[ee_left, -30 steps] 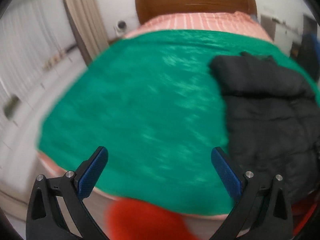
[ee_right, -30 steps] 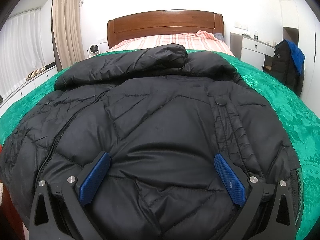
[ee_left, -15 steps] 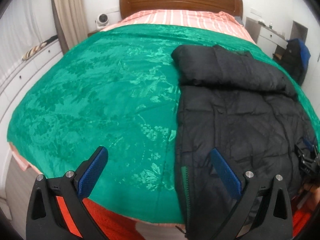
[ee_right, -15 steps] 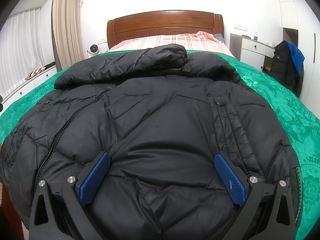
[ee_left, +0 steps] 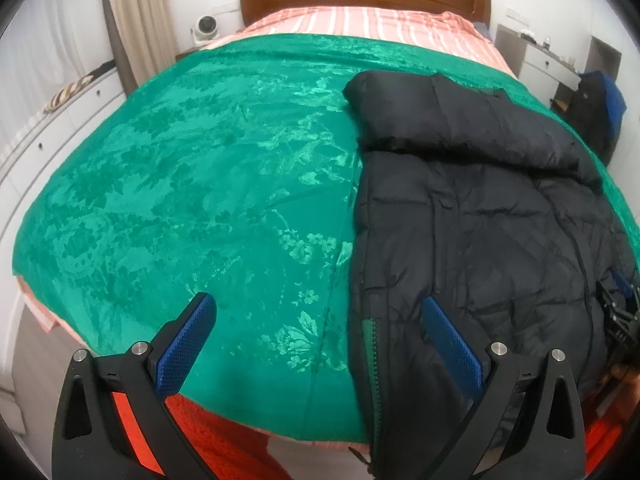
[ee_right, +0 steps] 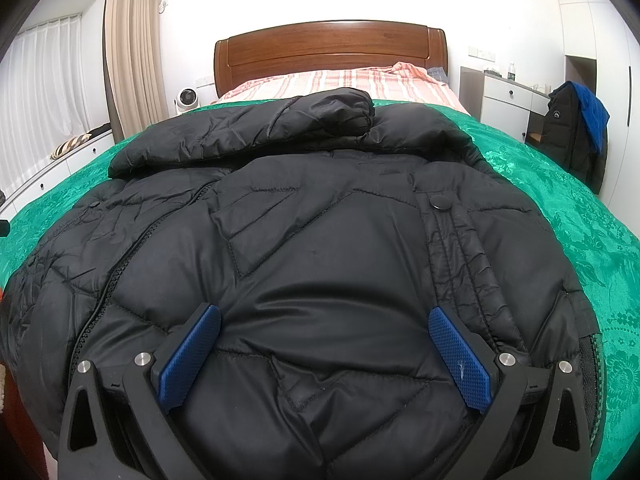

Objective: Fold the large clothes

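A large black quilted puffer jacket [ee_right: 320, 240] lies flat on the green bedspread [ee_left: 200, 184], its hood and a folded sleeve [ee_right: 248, 136] across the far end. In the left wrist view the jacket [ee_left: 480, 220] fills the right half of the bed, its zipper edge [ee_left: 374, 360] hanging over the near bed edge. My left gripper [ee_left: 320, 340] is open above the bedspread, just left of that edge, holding nothing. Low over the jacket's hem, my right gripper [ee_right: 324, 354] is open; it also shows at the left wrist view's right edge [ee_left: 616, 312].
A wooden headboard [ee_right: 332, 52] and pink striped sheet [ee_right: 340, 80] lie beyond. White drawers [ee_right: 504, 96] and a dark coat on a chair [ee_right: 576, 128] stand at right. Curtains [ee_right: 132, 48] and a small fan [ee_right: 186, 100] are at left. Red fabric [ee_left: 208, 432] shows below the bed edge.
The left gripper's view has swung to the right and steadied, bringing the jacket's left edge between its fingers. The right gripper has hardly moved.
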The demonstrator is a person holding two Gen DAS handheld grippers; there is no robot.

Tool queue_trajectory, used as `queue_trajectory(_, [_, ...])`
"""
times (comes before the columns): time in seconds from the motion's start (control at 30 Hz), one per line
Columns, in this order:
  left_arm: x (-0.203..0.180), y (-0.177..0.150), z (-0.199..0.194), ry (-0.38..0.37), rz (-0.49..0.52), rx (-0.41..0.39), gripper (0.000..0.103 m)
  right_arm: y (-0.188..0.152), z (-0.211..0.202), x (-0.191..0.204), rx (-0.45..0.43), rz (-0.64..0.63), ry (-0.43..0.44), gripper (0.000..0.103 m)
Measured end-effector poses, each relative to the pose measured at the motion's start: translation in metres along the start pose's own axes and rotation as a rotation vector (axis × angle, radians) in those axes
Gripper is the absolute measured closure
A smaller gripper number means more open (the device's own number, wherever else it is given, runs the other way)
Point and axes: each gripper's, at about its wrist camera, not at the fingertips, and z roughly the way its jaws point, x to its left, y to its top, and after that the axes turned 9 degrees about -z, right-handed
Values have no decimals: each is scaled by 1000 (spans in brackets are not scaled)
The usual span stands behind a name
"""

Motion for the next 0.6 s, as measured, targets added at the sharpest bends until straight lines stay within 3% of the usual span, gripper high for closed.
queue_trajectory(0.13, [0,-2,2,3,-4,11,0,1,-1,0,10,-5,6,1])
queue_trajectory(0.2, [1,-2,3,0,-11,20,0,5,-5,-6,26,8,52,1])
queue_trajectory(0.3, [3,-3,1,-24,-14,27,0,13,-29,-38,8,137,137,1])
queue_trajectory(0.43, [9,-7,6,-112,-14,83,0,26,-73,-98,-23,255,149,1])
queue_trajectory(0.53, [9,-17,27,-238,-20,227,1,27,-89,-131,121,212,130,1])
queue_trajectory(0.6, [5,-28,41,-262,-12,295,1,13,-93,-144,249,205,142,1])
